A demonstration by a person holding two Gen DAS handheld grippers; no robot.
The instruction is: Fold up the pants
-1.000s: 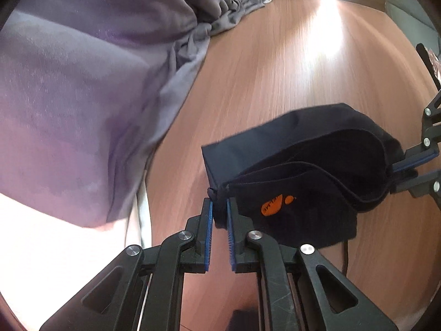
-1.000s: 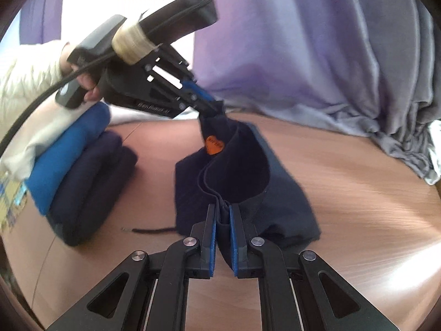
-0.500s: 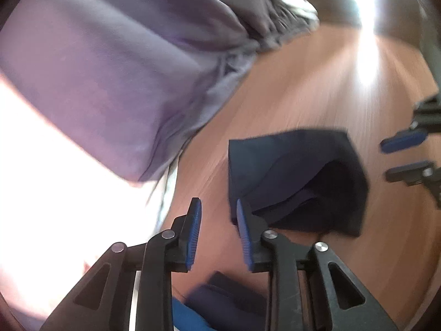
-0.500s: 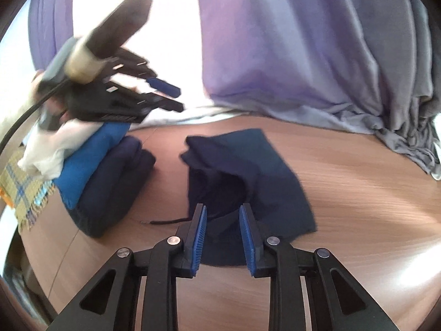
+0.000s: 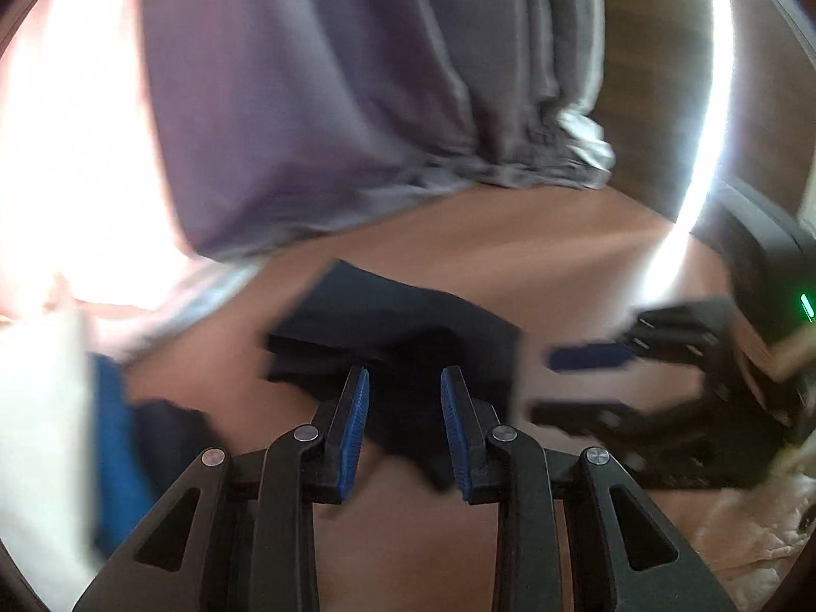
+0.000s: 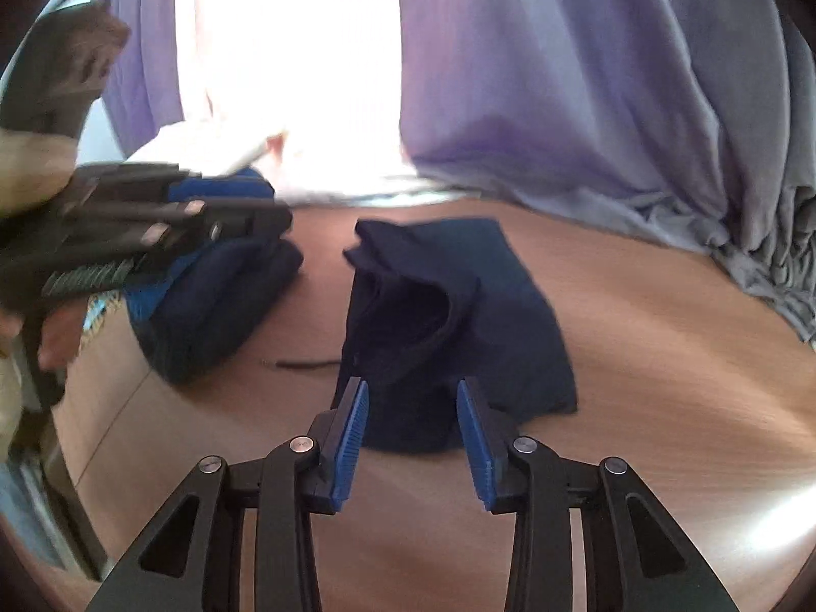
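Currently, navy pants (image 6: pixel 459 321) folded loosely on table (image 6: pixel 663 382); my left gripper (image 5: pixel 403 423) and right gripper (image 6: pixel 412 423) gape empty; top layer may spring open.

- Pants (image 5: pixel 403 316), left wrist view: motion-blurred; near edge hidden behind the left gripper (image 5: pixel 405 408) fingers; fold lines unreadable.
- Right gripper (image 5: pixel 586 382), left wrist view: smeared beside the pants; body cut by the frame's right edge.
- Stack (image 5: pixel 117 423), left wrist view: blurred, cut by the left edge.
- Left gripper (image 6: pixel 168 224), right wrist view: blurred, hides the stack's (image 6: pixel 214 301) top; fingertip gap indistinct here.
- Cord (image 6: pixel 306 363) beside the pants (image 6: pixel 449 316): too thin to identify.
- Curtain (image 6: pixel 586 76): top cut off.
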